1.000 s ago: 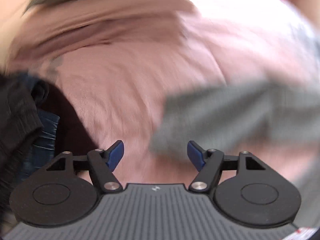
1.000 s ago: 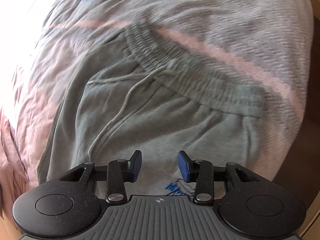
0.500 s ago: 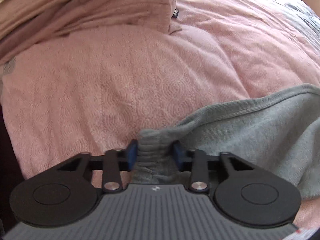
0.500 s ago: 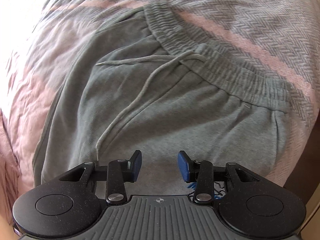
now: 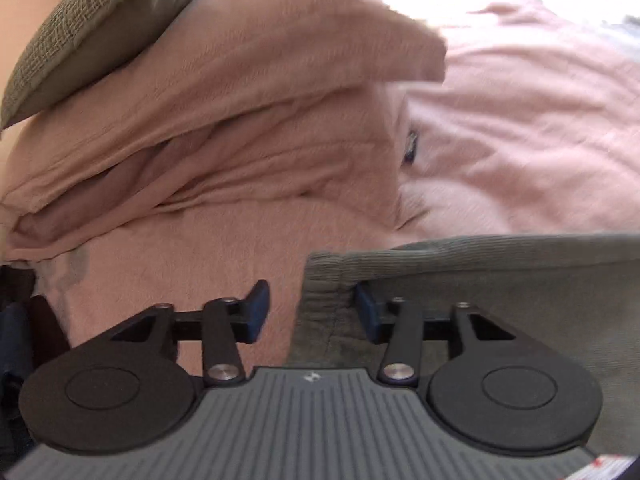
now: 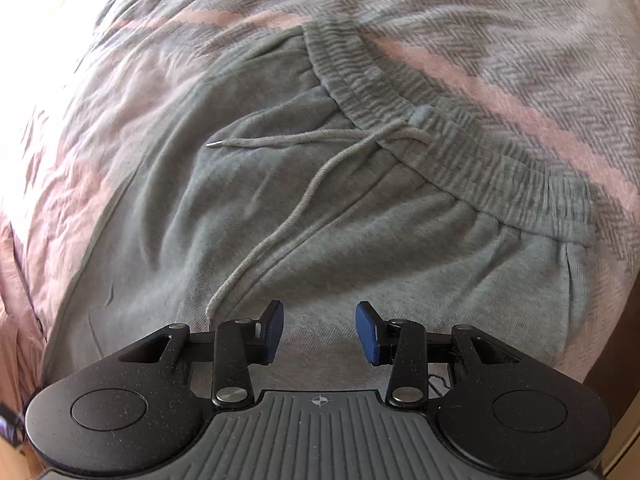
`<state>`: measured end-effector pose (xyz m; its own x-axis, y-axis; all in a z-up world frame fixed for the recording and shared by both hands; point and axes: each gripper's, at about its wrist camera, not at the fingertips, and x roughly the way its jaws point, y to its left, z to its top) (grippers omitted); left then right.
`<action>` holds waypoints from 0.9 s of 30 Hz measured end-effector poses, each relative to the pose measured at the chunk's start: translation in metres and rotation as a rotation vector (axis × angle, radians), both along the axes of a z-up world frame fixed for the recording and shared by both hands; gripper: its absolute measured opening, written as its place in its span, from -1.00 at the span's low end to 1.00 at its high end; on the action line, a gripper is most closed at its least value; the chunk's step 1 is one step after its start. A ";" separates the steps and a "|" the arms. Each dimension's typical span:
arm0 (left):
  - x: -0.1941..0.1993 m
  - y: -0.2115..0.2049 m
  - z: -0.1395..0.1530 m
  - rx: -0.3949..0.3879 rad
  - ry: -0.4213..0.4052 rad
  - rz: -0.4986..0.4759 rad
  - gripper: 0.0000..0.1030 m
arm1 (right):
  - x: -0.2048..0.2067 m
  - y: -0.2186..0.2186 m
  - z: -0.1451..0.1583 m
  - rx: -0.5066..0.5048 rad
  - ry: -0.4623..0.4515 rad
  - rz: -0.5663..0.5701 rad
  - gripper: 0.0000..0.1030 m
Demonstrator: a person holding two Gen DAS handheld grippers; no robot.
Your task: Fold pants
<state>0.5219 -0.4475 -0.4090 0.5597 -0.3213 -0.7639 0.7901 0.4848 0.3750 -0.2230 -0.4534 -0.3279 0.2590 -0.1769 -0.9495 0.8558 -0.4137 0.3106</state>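
left claw letting go of the cuff, right claw open over the waist

on my left wrist view, the left claw [image 5: 308, 312] has just been opening. the ribbed cuff [image 5: 324, 280] of the grey pants [image 5: 500, 276] sits between the blue pads. the right pad [image 5: 366, 312] looks to touch the cloth, though i can't tell if it presses, and the left pad [image 5: 256, 312] stands apart from it with pink bedspread [image 5: 520, 140] showing in the gap. so nothing is clamped here. the pant leg runs off to the right edge of the view, lying on the bed. beyond it a pink pillow [image 5: 260, 112] is heaped up, with an olive cushion [image 5: 104, 20] resting on top at the upper left.

on my right wrist view, the right claw [image 6: 320, 332] is spread with nothing between its pads, hovering over the upper part of the pants [image 6: 280, 220]. the waistband [image 6: 440, 132] runs slantwise from the upper middle to the right. the drawstring [image 6: 304, 196] trails from it in two loose ends, one reaching almost to the left pad. the pants lie flat on a grey herringbone blanket [image 6: 500, 20] with pink stripes.
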 end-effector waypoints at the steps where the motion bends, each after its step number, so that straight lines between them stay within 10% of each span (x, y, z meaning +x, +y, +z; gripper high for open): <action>1: -0.001 0.000 -0.001 -0.002 -0.015 0.022 0.19 | -0.002 0.000 0.003 -0.015 0.008 0.011 -0.28; 9: 0.005 0.024 0.043 -0.031 0.018 0.139 0.77 | -0.047 -0.005 0.015 -0.148 0.111 0.076 -0.28; 15: -0.018 0.019 0.048 0.255 -0.162 0.081 0.77 | -0.080 -0.031 0.010 -0.217 0.099 0.116 -0.28; 27: -0.180 0.105 0.133 -0.216 0.199 0.214 0.46 | -0.144 -0.120 -0.037 -0.405 -0.188 0.179 -0.28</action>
